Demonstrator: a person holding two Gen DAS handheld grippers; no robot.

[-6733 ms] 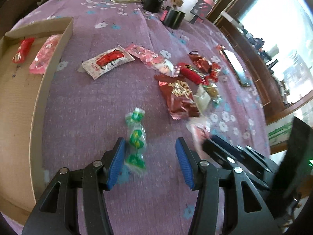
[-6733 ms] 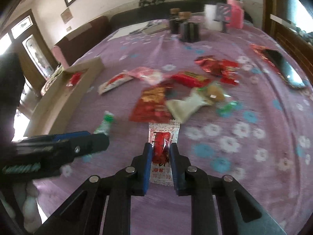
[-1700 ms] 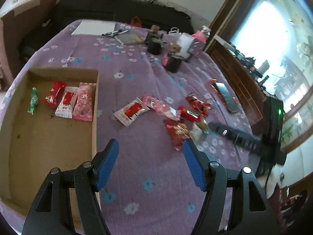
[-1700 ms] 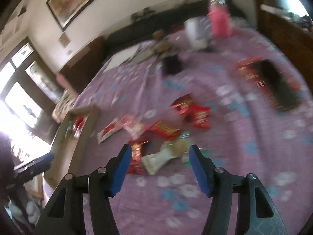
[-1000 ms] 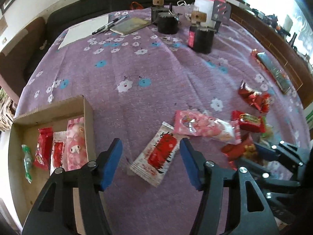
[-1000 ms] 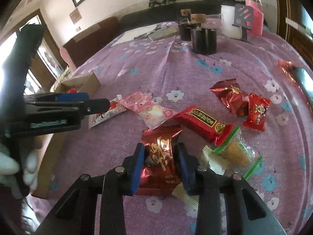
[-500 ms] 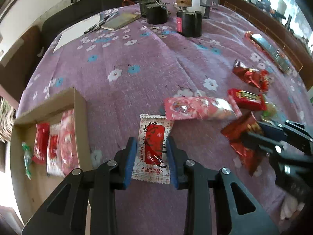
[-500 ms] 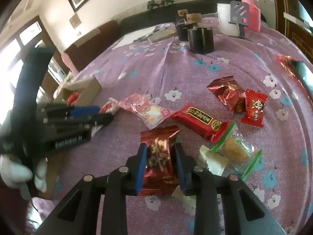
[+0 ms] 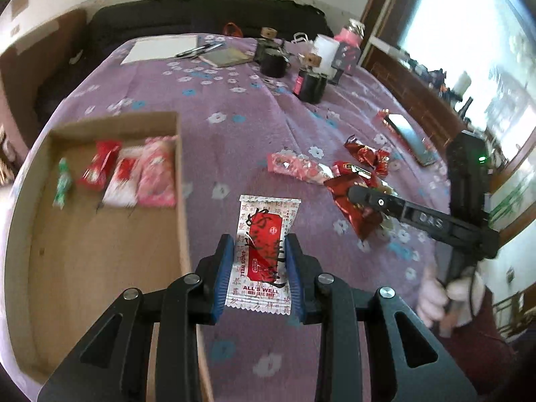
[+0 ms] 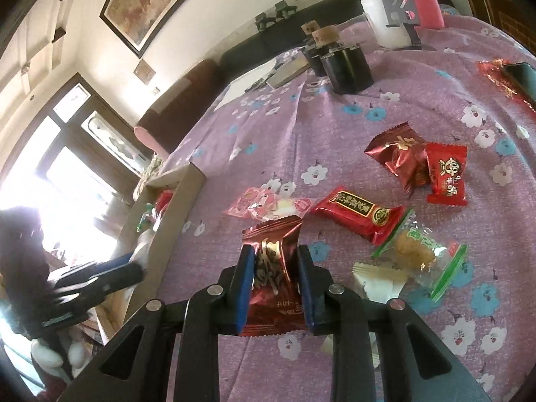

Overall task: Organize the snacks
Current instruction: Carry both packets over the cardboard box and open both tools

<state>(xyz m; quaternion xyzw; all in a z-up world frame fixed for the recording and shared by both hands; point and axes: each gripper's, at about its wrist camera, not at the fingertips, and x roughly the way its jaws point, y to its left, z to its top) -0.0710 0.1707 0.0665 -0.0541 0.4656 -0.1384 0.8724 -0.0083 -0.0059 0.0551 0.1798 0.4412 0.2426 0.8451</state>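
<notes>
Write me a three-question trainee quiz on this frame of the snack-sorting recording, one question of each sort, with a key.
1. True or false: the left tongs are shut on the white-and-red packet.
2. Multiple choice: what do the right tongs grip? A) the clear bag with green edges B) the dark red foil packet C) the pink wrapper
3. Fill in: the cardboard box in the left wrist view holds ___ snacks.

Key
1. True; its pads press the packet from both sides.
2. B
3. Four: a green candy, a red packet, a white-and-red one and a pink one.
</notes>
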